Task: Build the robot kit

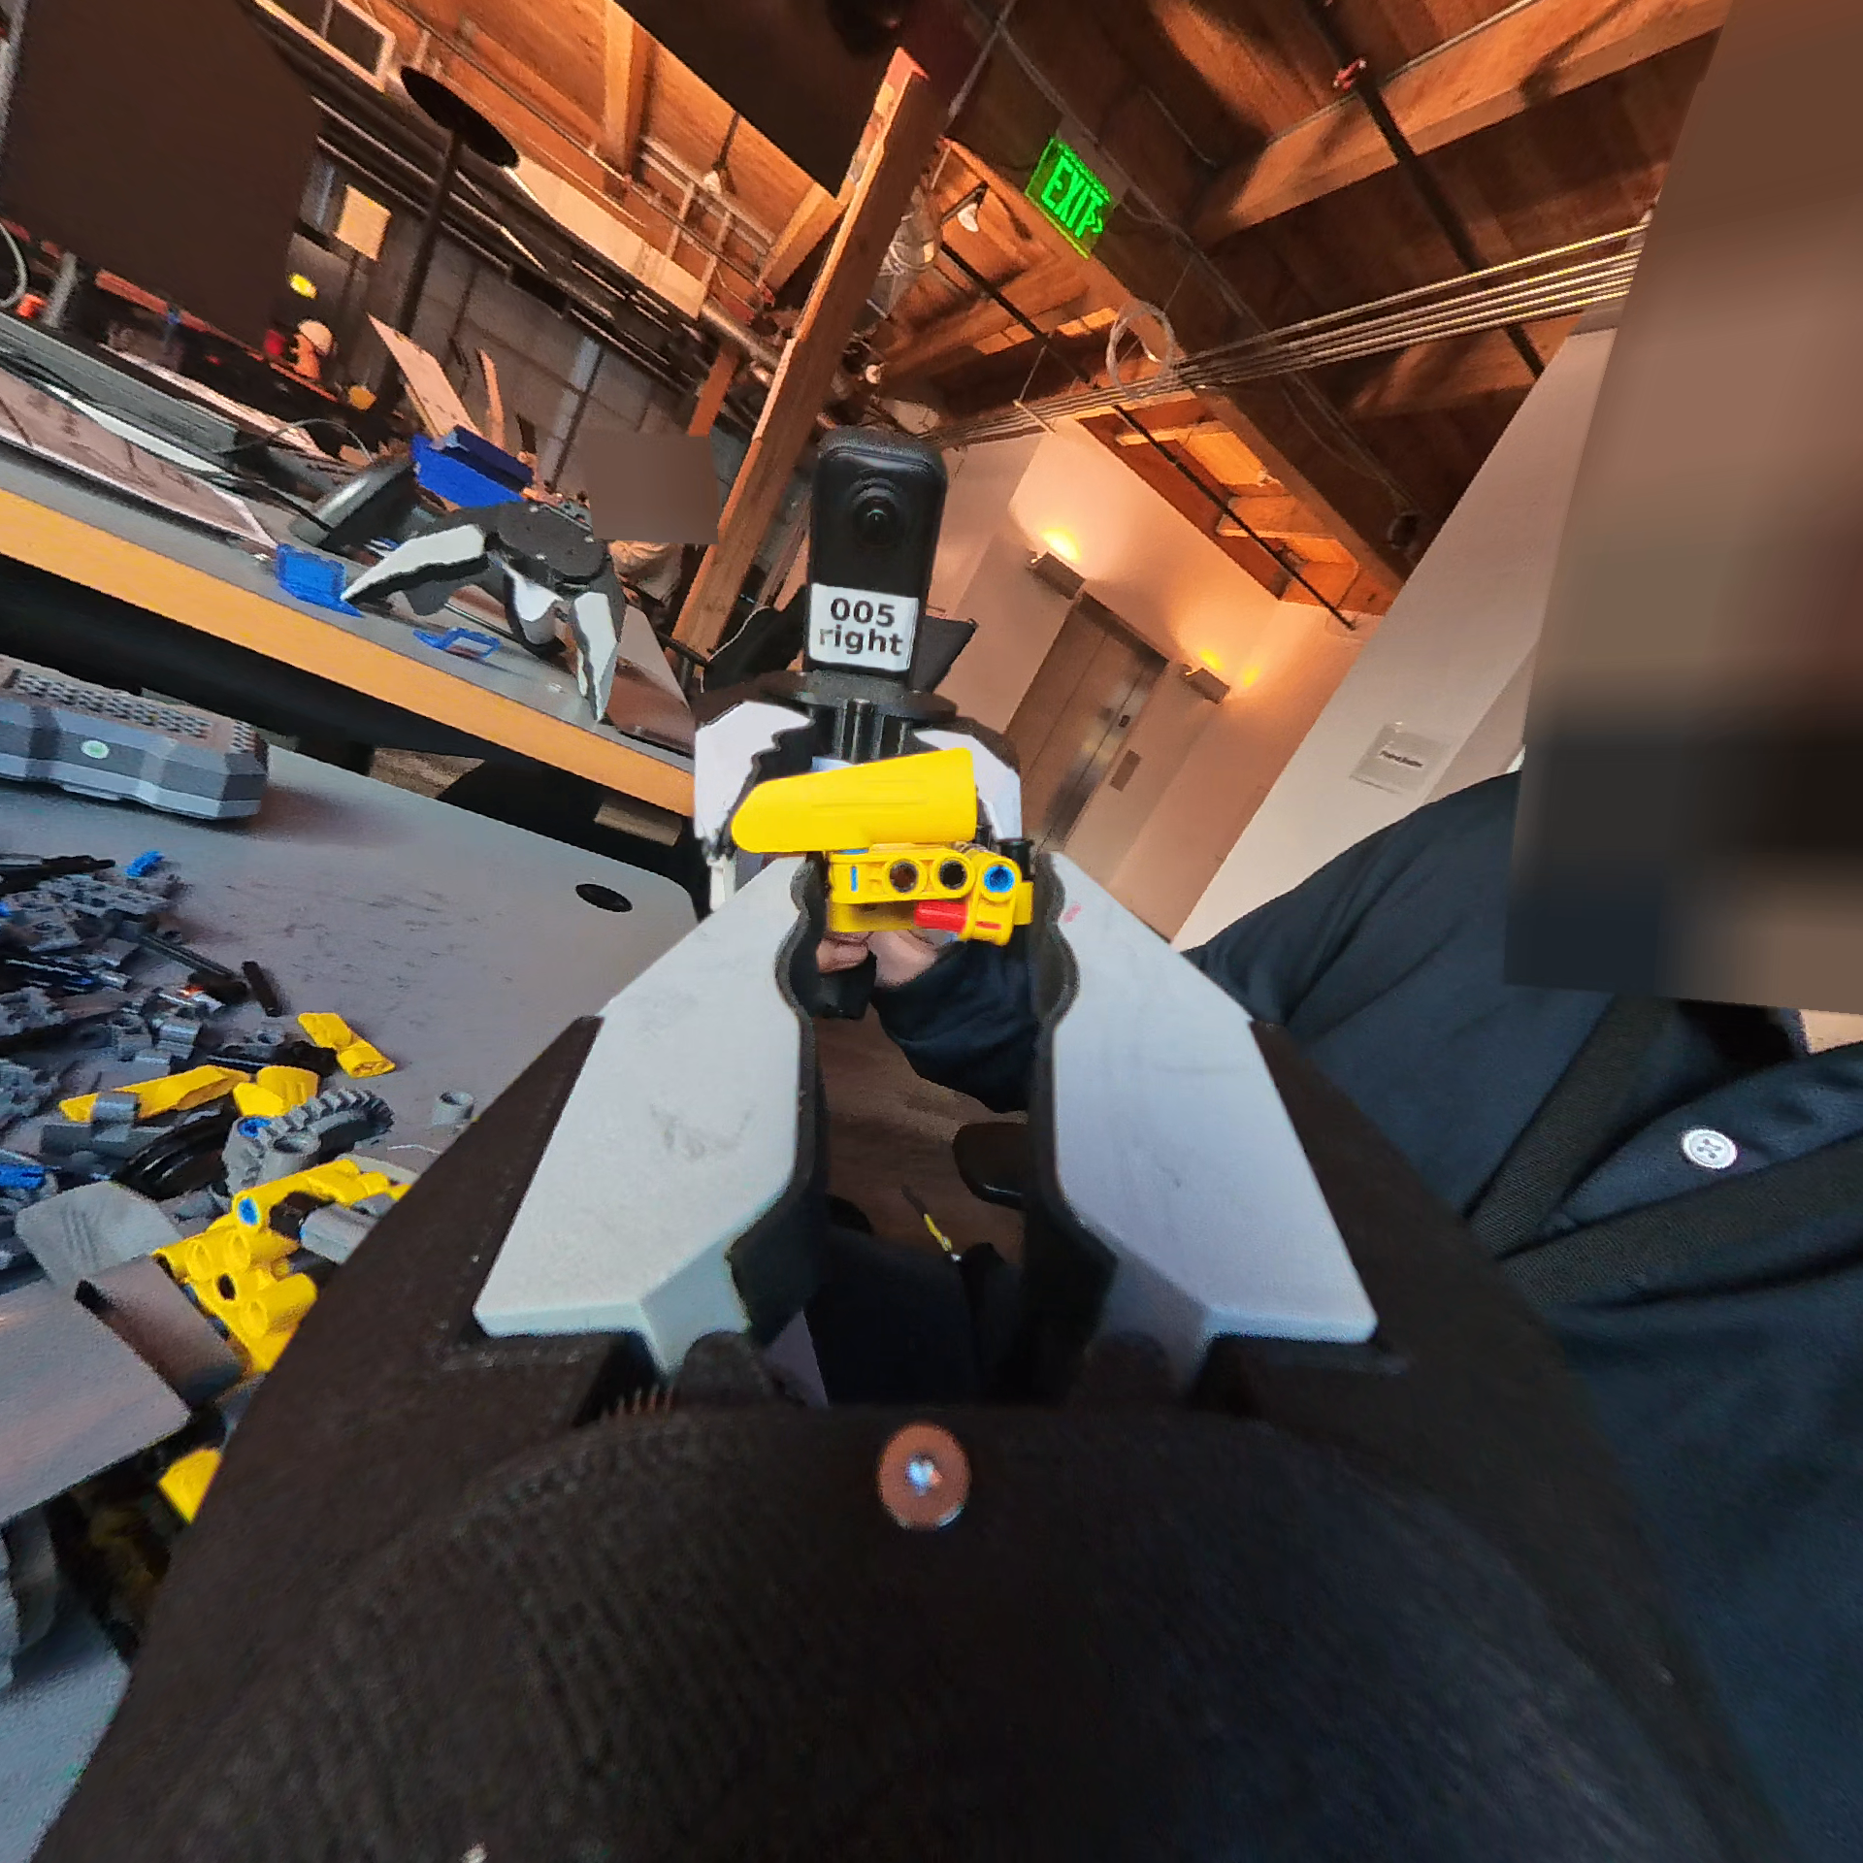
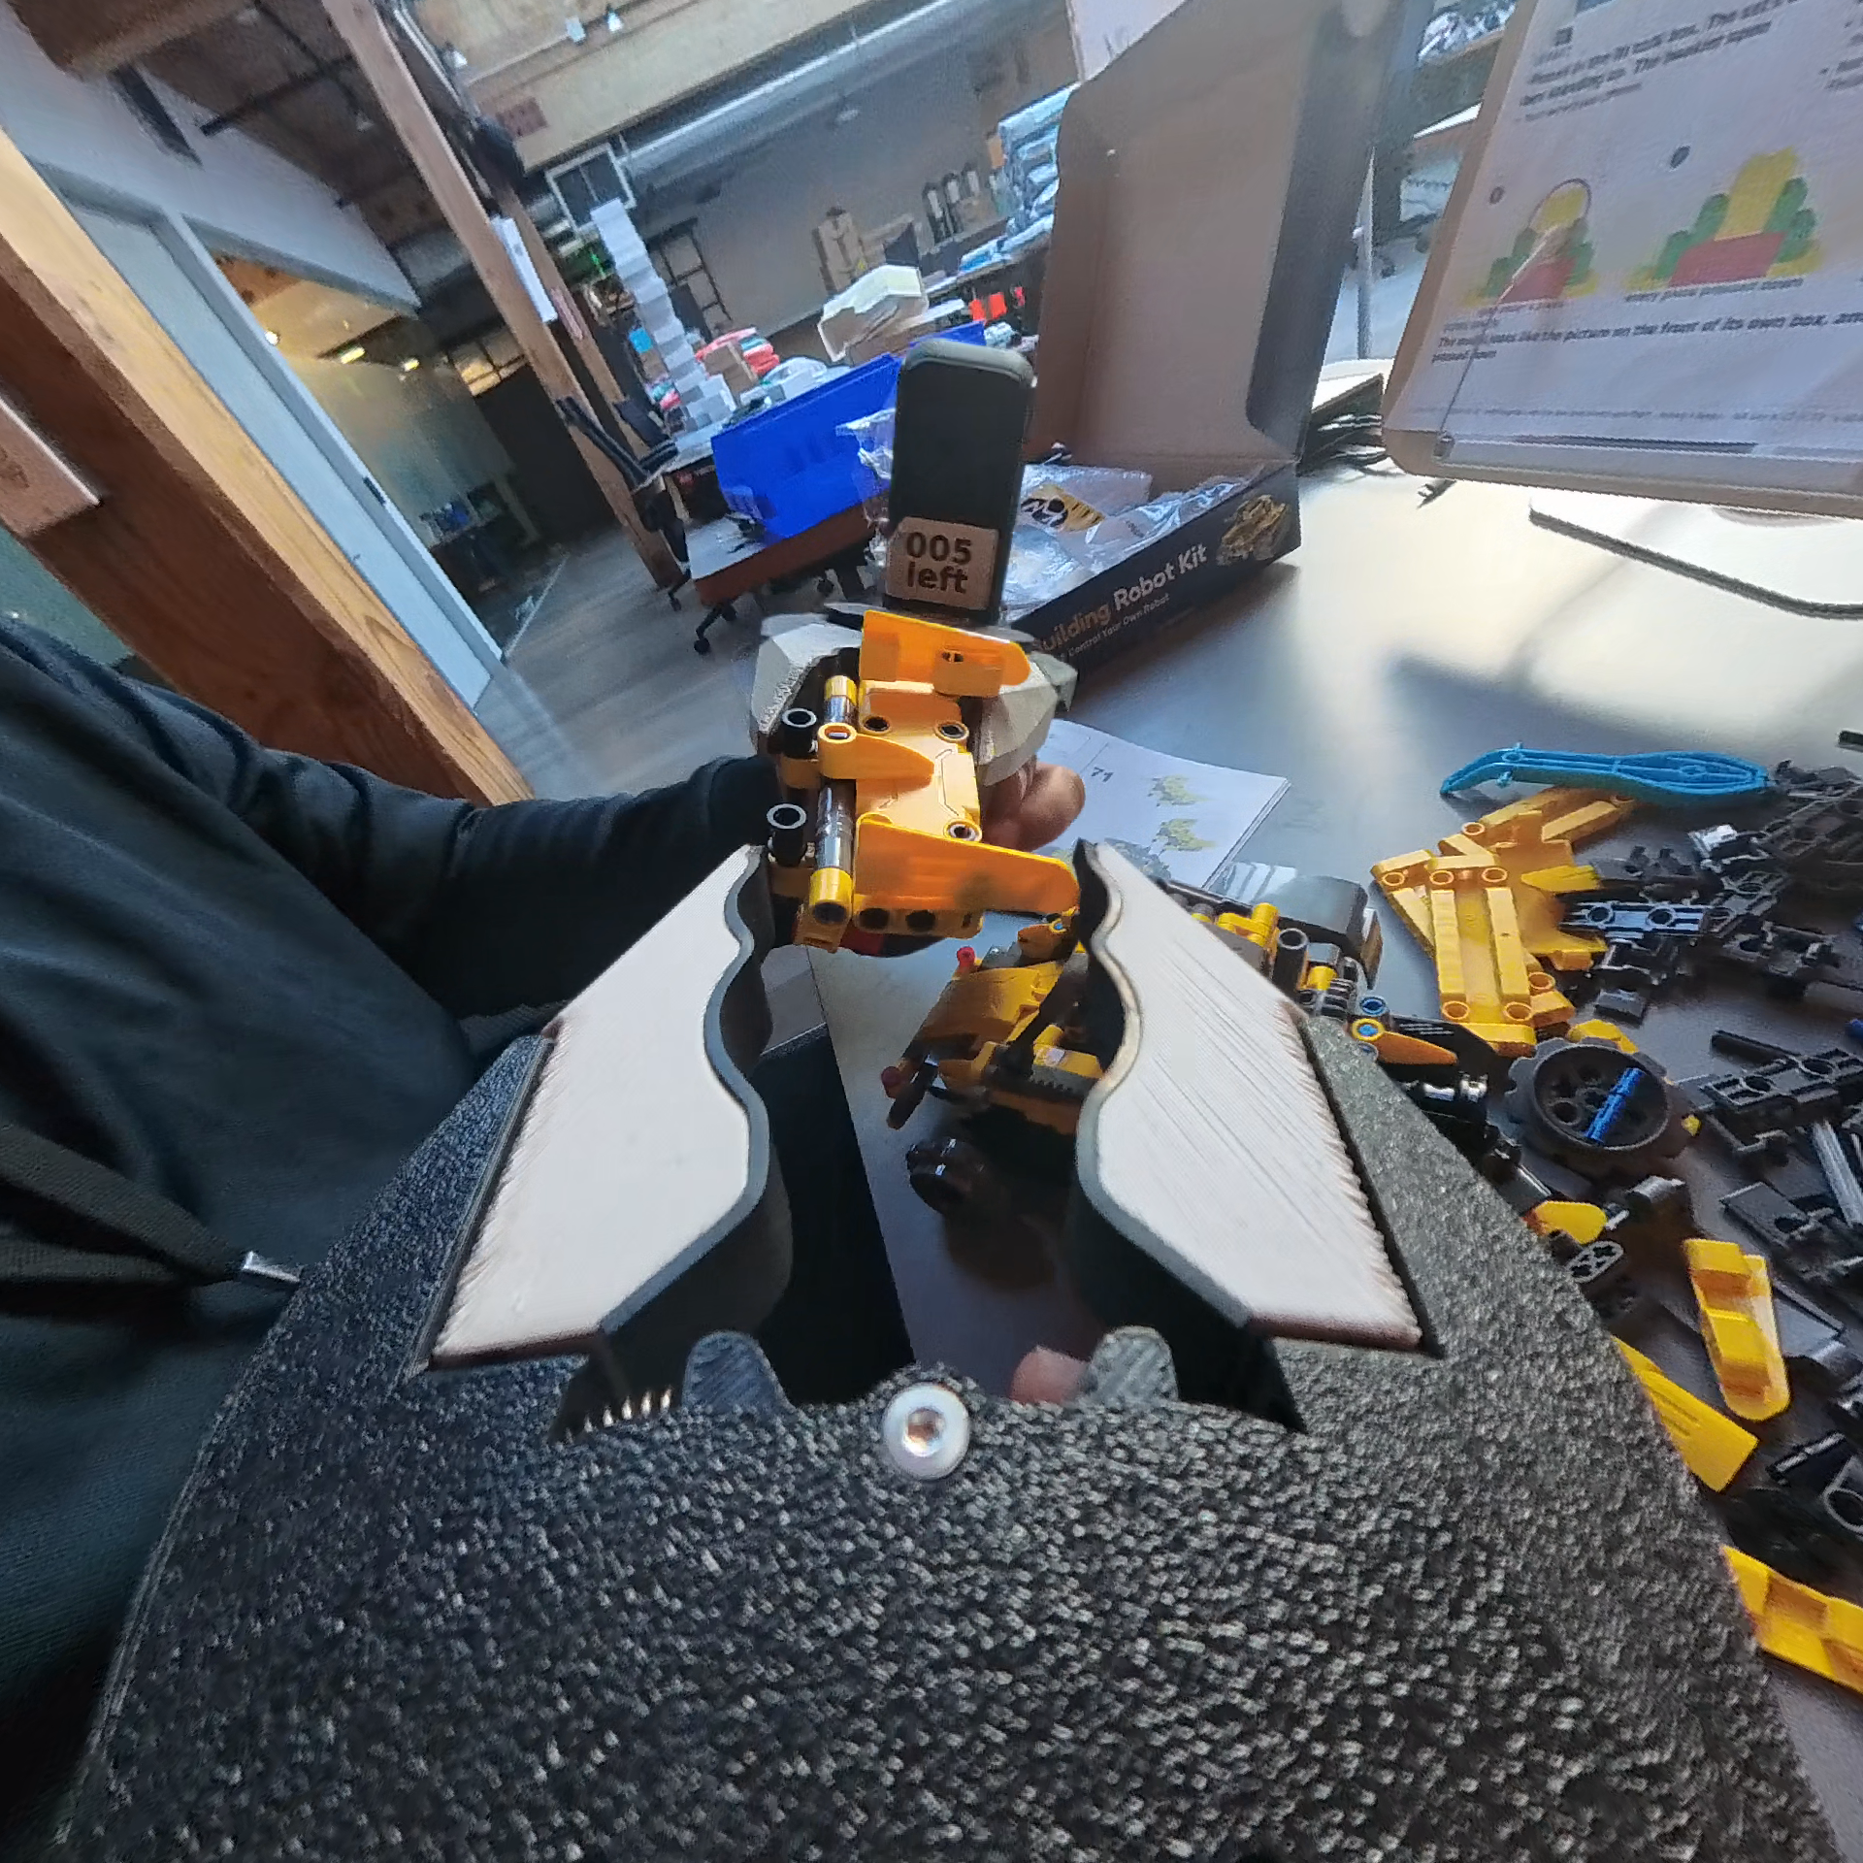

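My left gripper [image 1: 922, 907] is shut on a yellow brick assembly [image 1: 907, 882] with a curved yellow panel on top, a blue pin and a red pin. It holds the assembly up in the air. In the right wrist view the left gripper [image 2: 907, 696] grips the far end of the assembly [image 2: 907, 806], which also has black pins and a metal axle on its left side. My right gripper [image 2: 919, 872] is open. Its fingertips [image 2: 751, 887] stand on either side of the assembly's near end, with a gap at the right pad. The right gripper also shows behind the assembly in the left wrist view [image 1: 867, 776].
A partly built yellow model [image 2: 1018, 1018] lies on the grey table [image 2: 1411, 686] below my right gripper. Loose yellow, black and blue parts [image 2: 1613, 1008] are spread to the right. An instruction booklet [image 2: 1169, 806], an open kit box [image 2: 1159, 565] and a monitor [image 2: 1633, 222] stand farther back. My left and right fingertips are right by each other.
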